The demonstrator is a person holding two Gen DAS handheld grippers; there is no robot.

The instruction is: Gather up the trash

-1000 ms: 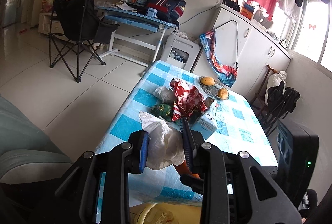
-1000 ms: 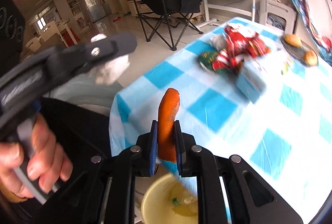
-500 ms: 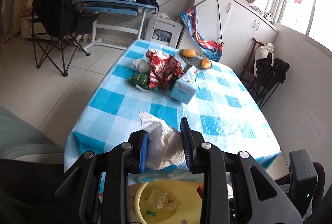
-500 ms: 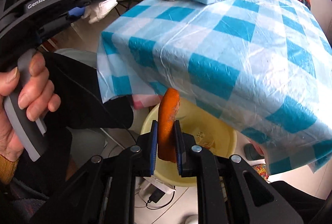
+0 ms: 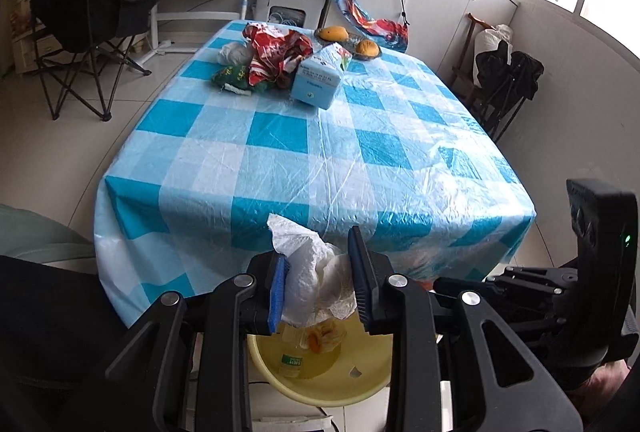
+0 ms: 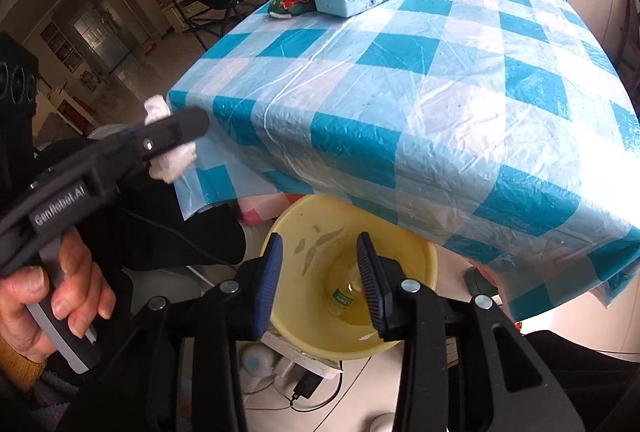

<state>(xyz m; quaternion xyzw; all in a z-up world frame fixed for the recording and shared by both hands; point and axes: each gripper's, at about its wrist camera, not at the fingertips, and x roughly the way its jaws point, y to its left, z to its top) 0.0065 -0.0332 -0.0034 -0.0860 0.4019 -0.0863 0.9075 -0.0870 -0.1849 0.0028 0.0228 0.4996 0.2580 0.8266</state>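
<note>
My left gripper [image 5: 318, 286] is shut on a crumpled white tissue [image 5: 316, 280] and holds it above a yellow basin [image 5: 320, 380] on the floor at the table's near edge. The basin holds a small bottle [image 5: 291, 362] and an orange peel [image 5: 314, 342]. My right gripper [image 6: 320, 272] is open and empty right over the same basin [image 6: 304, 232]. The left gripper with its tissue [image 6: 170, 152] shows at the left of the right wrist view. More trash, a red wrapper [image 5: 276, 50] and a green packet [image 5: 234, 76], lies at the table's far end.
The table has a blue-and-white checked cover [image 5: 320, 136]. A light blue tissue pack [image 5: 320, 78] and a plate with two oranges [image 5: 352, 40] stand at its far end. A black folding chair [image 5: 88, 28] is at the left, a dark chair [image 5: 508, 72] at the right.
My right gripper opened and the orange peel dropped out of it into the basin. Both grippers pulled back from the table to over the basin. The left still holds the tissue.
</note>
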